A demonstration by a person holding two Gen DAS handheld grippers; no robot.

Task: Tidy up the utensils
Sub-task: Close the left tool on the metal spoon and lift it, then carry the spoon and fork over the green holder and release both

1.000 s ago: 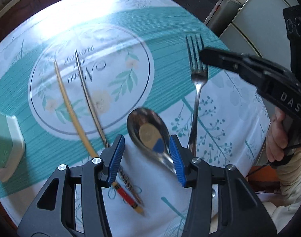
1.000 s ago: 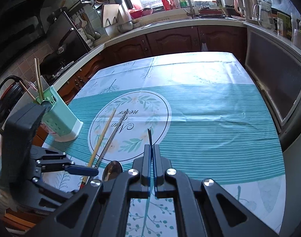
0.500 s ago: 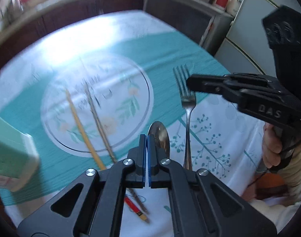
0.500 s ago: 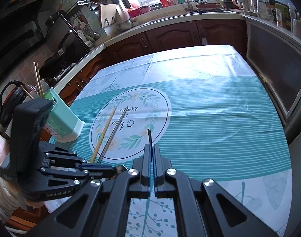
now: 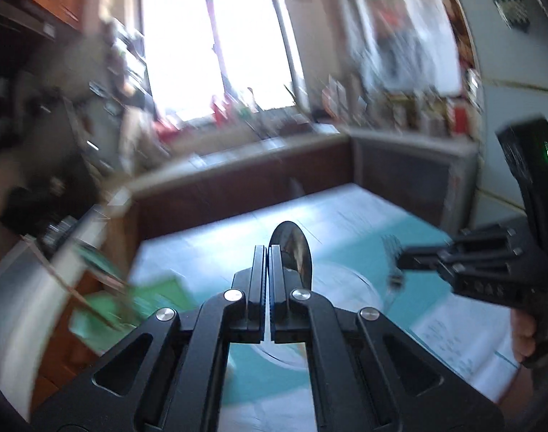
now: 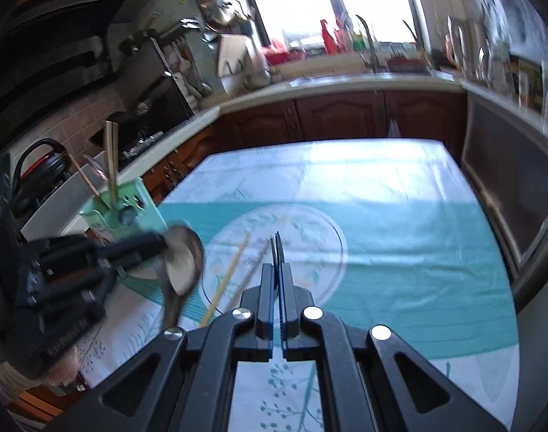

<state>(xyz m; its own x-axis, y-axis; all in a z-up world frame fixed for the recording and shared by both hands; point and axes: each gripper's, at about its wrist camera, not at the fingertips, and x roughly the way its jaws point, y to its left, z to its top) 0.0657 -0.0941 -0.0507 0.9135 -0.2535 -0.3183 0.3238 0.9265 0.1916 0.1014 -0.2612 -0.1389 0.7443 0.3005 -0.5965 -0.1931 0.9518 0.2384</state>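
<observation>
Both views showed a utensil lifted off the cloth. From the left wrist, the left tool [image 5: 266, 252] was clenched on the spoon [image 5: 292, 248], whose bowl stood upright above the fingers; a second earlier those fingers had been spread around the bowl as it lay on the desk [image 5: 346, 216], and half a second earlier they had closed low over it. The view had since swung up toward the window and was badly blurred, so I judged the spoon to be on its way to the green holder [image 5: 137, 298], a smear at lower left with sticks poking from it. The right tool [image 5: 403, 262] reached in from the right, dark tines blurred at its tip.

From the right wrist, the right tool [image 6: 277, 248] was clamped on the fork [image 6: 276, 241], only the tine tips showing above its fingers, as in both earlier frames. The spoon [image 6: 182, 262] hung in the left tool [image 6: 162, 246], just beside the holder [image 6: 130, 212], which already held chopsticks. Two chopsticks [image 6: 230, 273] still lay on the round print. Those upright sticks crowded the holder's mouth and could snag the spoon going in.
</observation>
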